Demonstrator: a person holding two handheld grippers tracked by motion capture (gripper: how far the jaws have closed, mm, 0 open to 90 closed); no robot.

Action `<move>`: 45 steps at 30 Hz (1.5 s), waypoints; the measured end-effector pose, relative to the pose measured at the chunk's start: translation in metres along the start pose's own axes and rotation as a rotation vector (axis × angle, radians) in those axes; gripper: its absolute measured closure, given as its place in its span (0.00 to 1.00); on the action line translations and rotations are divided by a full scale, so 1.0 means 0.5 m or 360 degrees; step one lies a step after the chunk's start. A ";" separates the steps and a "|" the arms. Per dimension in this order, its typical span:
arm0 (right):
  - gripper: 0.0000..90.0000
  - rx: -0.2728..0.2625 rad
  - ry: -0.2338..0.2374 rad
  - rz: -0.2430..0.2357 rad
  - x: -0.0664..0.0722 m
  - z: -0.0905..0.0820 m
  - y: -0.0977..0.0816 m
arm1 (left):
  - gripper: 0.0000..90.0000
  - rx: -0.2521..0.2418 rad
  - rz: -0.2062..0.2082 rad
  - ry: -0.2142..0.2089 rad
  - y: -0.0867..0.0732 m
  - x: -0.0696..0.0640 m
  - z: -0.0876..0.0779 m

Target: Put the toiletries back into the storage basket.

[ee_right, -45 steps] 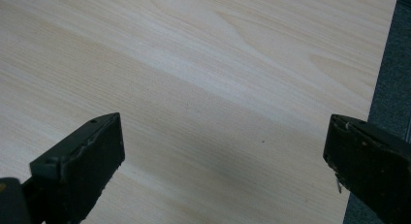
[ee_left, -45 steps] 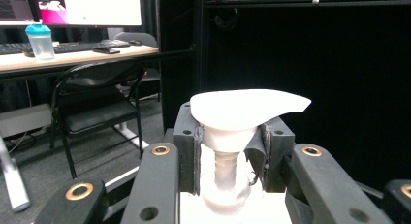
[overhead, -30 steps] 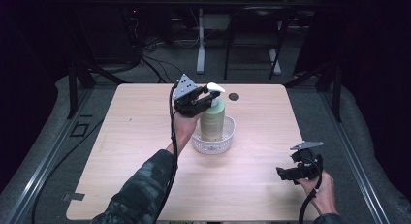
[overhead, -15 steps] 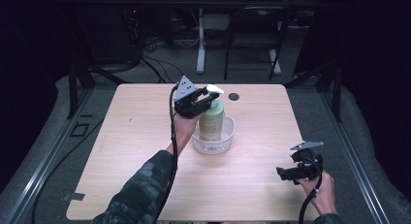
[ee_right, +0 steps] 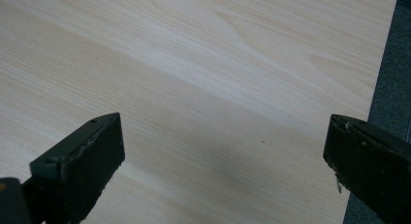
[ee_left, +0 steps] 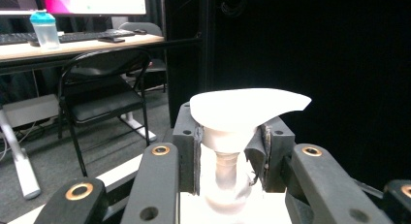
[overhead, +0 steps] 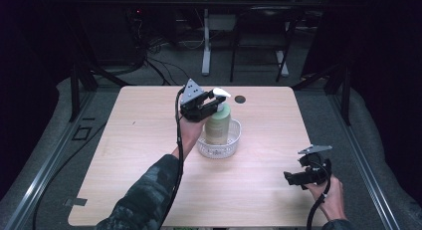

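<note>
Raised bottle (overhead: 217,124) hangs from left gripper (overhead: 209,104) above basket (overhead: 234,138).

The table (overhead: 149,140), across the middle of the high view, is seen to be pale wood-grain laminate, smooth and matt. The pump bottle (overhead: 217,124) at centre is made of pale green plastic with a white, smooth pump head (ee_left: 247,106). The basket (overhead: 234,140) round its base looks like clear, ribbed plastic. The left gripper (ee_left: 231,151) is built of matt black plastic with brass-coloured inserts; its pads (ee_left: 197,156) appear grey and rubbery. A camouflage cloth sleeve (overhead: 144,200) is worn at lower left.
</note>
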State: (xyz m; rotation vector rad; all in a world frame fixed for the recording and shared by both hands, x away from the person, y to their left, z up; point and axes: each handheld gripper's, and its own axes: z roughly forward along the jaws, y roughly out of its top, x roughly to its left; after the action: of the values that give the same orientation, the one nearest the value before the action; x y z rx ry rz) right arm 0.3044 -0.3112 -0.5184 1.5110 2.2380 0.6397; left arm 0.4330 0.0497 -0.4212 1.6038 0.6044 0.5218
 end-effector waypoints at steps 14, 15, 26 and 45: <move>0.01 -0.0001 0.0003 0.0002 0.000 0.000 0.000 | 0.75 0.0007 0.0024 0.0002 -0.008 -0.004 0.002; 0.01 -0.0002 0.0003 0.0001 0.000 0.000 0.000 | 0.74 0.0012 0.0025 0.0004 -0.009 -0.004 0.002; 0.01 0.0001 0.0000 -0.0001 0.000 0.000 0.000 | 0.74 0.0010 0.0023 0.0003 -0.017 -0.004 0.002; 0.01 0.0004 0.0000 -0.0006 0.002 0.000 0.000 | 0.74 -0.0005 0.0006 -0.0020 -0.027 -0.013 -0.025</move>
State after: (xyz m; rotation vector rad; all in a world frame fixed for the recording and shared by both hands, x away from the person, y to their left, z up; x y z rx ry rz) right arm 0.3041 -0.3103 -0.5183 1.5076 2.2422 0.6361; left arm 0.4191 0.0559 -0.4330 1.6044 0.5909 0.5150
